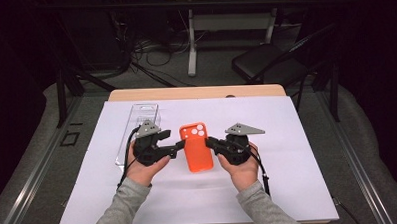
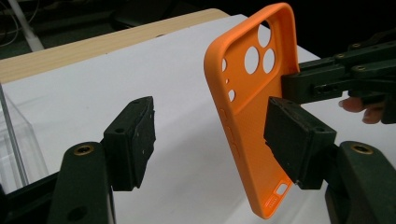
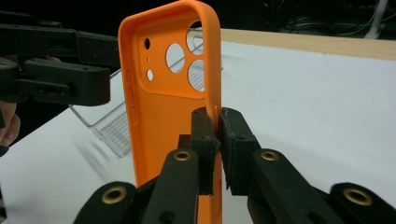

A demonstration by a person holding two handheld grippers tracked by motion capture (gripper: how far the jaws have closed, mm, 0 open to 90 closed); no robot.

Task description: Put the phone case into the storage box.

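High view: one orange case [image 1: 196, 147], two grippers

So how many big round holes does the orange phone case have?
3, all clustered in the top corner of the orange phone case: one uppermost, one beside it, one below.

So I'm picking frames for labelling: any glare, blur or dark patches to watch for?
High view: white sheet evenly bright, surroundings nearly black, slightly soft. Left gripper view: near jaws blurred, orange phone case fairly sharp. Right gripper view: clear plastic box shows faint glints, background dark.
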